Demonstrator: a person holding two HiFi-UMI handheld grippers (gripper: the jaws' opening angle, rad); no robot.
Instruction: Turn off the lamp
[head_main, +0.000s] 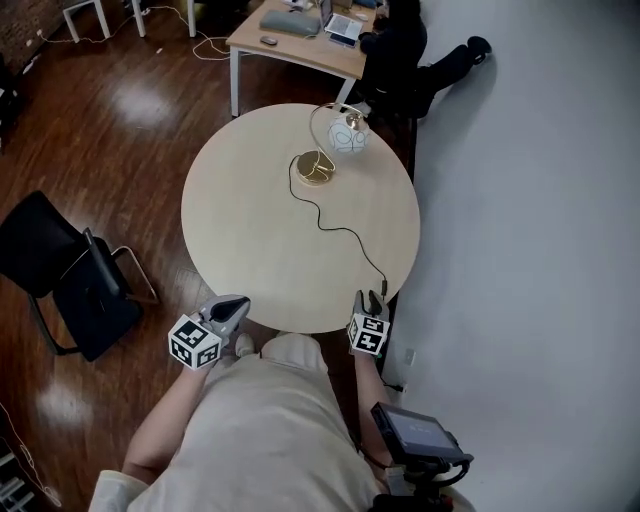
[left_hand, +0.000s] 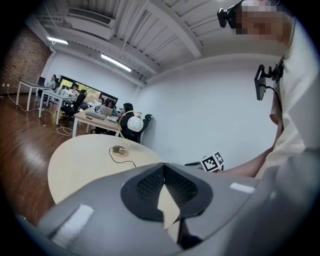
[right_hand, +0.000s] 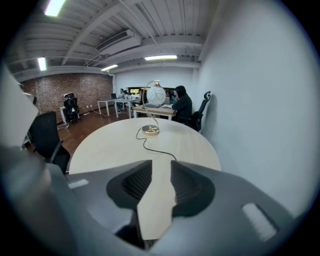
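Observation:
The lamp stands at the far side of the round table (head_main: 250, 230). It has a gold disc base (head_main: 315, 167), a curved gold stem and a white globe shade (head_main: 348, 135). Its black cord (head_main: 345, 232) snakes across the top to the near right edge. My left gripper (head_main: 228, 312) hovers at the near edge, tips together, nothing in it. My right gripper (head_main: 372, 305) hangs just beside the cord's end, jaws apart and empty. The left gripper view shows the left gripper (left_hand: 163, 167) and the lamp (left_hand: 119, 150) far ahead. In the right gripper view, the right gripper (right_hand: 161, 167) points toward the lamp (right_hand: 149, 130).
A black chair (head_main: 70, 285) stands left of the table on the wood floor. Behind the table is a desk (head_main: 300, 45) with a seated person (head_main: 395, 50). A white wall (head_main: 530, 200) runs close along the table's right side.

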